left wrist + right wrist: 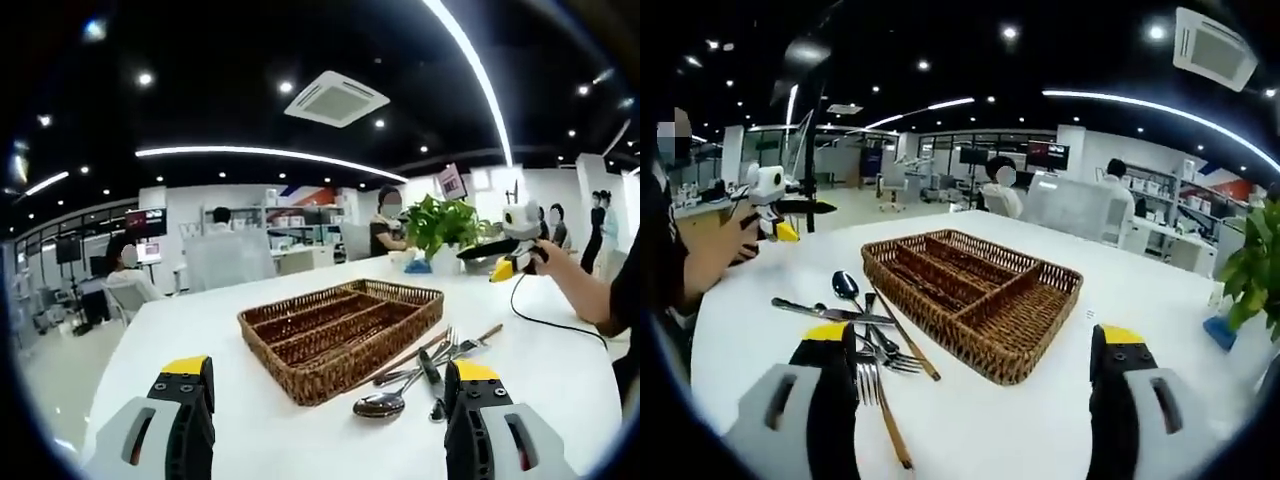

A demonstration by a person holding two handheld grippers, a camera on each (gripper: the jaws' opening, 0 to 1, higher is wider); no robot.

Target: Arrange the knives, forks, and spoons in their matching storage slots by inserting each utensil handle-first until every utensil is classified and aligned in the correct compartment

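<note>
- In the left gripper view, the left gripper [330, 405] stands above the white surface [560, 360] with its fingers [187, 385] wide apart and nothing between them.
- The wicker tray [340, 335] lies just ahead of the fingers, near the middle of the surface; its long compartments are empty.
- The utensils [425, 365] lie in a loose pile just beside the tray's right edge, some crossing each other; a spoon [382, 402] is the nearest one, bowl toward the camera.
- Bare surface is open on the left of the tray up to the surface edge, and also behind the tray toward a green plant [445, 225].
- The right gripper [515, 250] is far at the right, held over the surface.
- In the right gripper view, the right gripper [975, 400] is also wide open and holds nothing.
- The tray sits ahead and slightly right, and the utensils are at its left side, touching or almost touching its rim.
- Wide bare surface stays on the right of the tray.
</note>
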